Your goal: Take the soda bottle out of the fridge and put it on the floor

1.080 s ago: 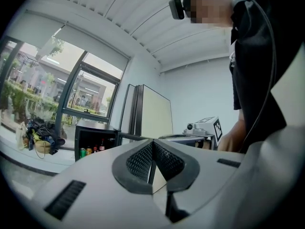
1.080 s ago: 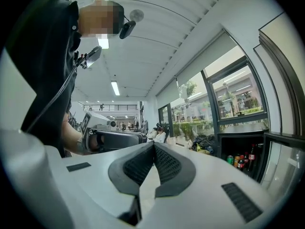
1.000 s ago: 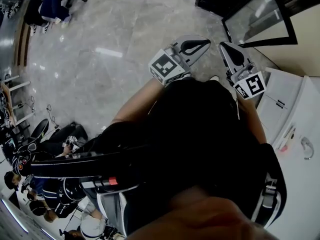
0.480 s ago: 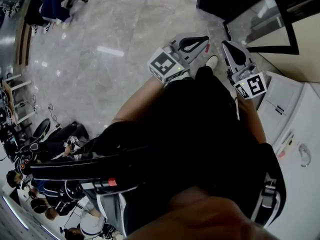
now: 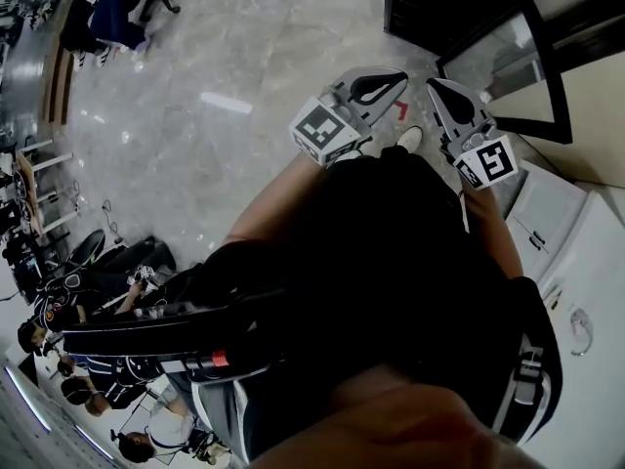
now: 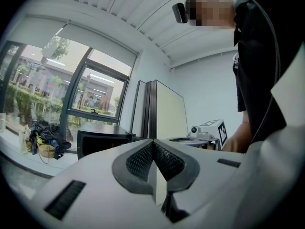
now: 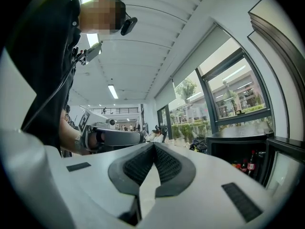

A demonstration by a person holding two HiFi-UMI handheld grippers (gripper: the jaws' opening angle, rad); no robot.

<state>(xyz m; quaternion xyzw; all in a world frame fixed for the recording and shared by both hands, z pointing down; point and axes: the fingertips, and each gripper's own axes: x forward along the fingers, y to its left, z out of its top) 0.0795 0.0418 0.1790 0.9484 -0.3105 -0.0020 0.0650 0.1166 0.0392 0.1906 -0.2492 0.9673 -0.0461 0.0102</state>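
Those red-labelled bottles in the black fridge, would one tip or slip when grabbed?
Likely tippy: the dark red-labelled bottles look tall and narrow, standing upright. Crowded together, one nudged may knock its neighbour. Weight, material: too small to tell.

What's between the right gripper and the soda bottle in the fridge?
Nothing visible. The fridge has its glass door swung open, the bottles show inside in the right gripper view, and only bare floor lies between it and the shut, empty right gripper.
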